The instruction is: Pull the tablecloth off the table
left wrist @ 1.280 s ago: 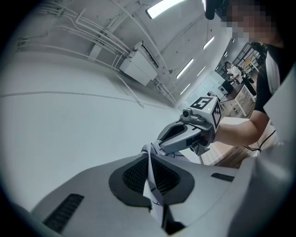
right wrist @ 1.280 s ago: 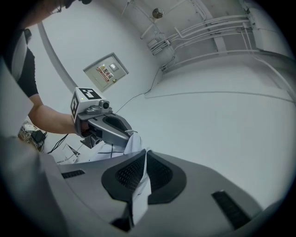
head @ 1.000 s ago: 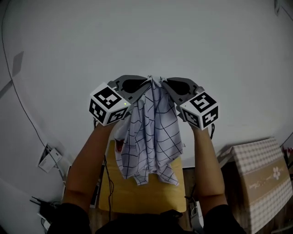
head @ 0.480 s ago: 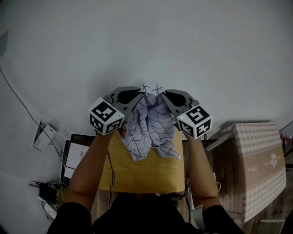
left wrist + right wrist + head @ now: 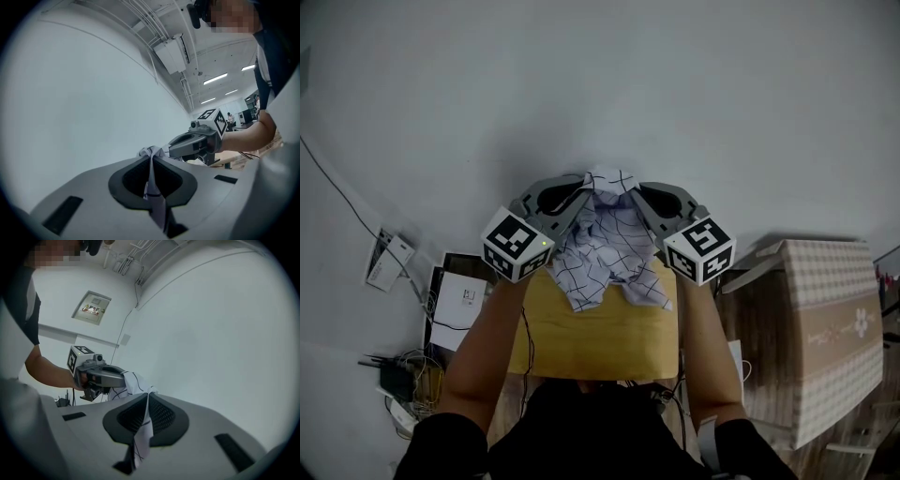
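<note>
left tool [image 5: 584, 185]: clenched on tablecloth [image 5: 609, 246] | right tool [image 5: 635, 187]: clenched on tablecloth | tablecloth bunched, perhaps touching table [image 5: 600, 342]

- Pale wall [image 5: 600, 84]: fills the head view from 9 through 12 to 3 o'clock.
- Thin dark cable [image 5: 337, 192]: runs down the wall at 9 o'clock to a white plug block [image 5: 386, 260].
- White box [image 5: 457, 309]: at 8 o'clock, on a dark surface.
- Tangle of wires [image 5: 405, 375]: at 8 o'clock, below the white box.
- Checked box [image 5: 834, 309]: at 4 o'clock, with a paler band and a flower print.
- Ceiling unit [image 5: 172, 54]: at 12 o'clock in the left gripper view.
- Strip lights [image 5: 215, 78]: at 2 o'clock there.
- Framed panel [image 5: 92, 308]: on the wall at 11 o'clock in the right gripper view.
</note>
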Available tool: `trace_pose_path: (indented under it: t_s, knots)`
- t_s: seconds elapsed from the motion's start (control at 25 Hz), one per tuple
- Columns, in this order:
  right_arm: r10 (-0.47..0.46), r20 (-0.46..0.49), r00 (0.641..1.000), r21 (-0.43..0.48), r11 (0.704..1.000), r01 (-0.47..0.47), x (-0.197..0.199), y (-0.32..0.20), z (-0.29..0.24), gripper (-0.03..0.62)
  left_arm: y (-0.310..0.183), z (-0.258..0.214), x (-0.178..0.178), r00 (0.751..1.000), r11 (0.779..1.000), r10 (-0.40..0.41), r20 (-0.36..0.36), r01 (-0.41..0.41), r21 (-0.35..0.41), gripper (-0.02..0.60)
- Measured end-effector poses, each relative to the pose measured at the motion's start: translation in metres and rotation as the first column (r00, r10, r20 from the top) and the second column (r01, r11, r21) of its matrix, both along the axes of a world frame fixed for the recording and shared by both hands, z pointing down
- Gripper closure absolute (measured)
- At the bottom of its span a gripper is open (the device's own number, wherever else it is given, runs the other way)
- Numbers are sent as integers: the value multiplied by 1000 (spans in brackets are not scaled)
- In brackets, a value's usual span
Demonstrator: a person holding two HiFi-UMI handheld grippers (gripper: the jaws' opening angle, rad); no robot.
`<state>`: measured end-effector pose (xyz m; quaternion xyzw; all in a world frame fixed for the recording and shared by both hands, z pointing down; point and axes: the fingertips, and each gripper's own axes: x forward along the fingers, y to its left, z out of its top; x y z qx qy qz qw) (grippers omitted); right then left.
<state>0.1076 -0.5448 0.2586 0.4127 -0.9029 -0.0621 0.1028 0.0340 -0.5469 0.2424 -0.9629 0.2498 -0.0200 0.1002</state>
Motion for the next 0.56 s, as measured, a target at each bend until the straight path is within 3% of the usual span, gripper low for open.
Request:
trace_pose_path:
  t_s: [0.56]
  knots:
    - [-14, -24, 1000, -27, 1000, 13, 14, 6, 13, 572, 3, 14, 10, 1000, 999, -16, 22, 17, -27, 566]
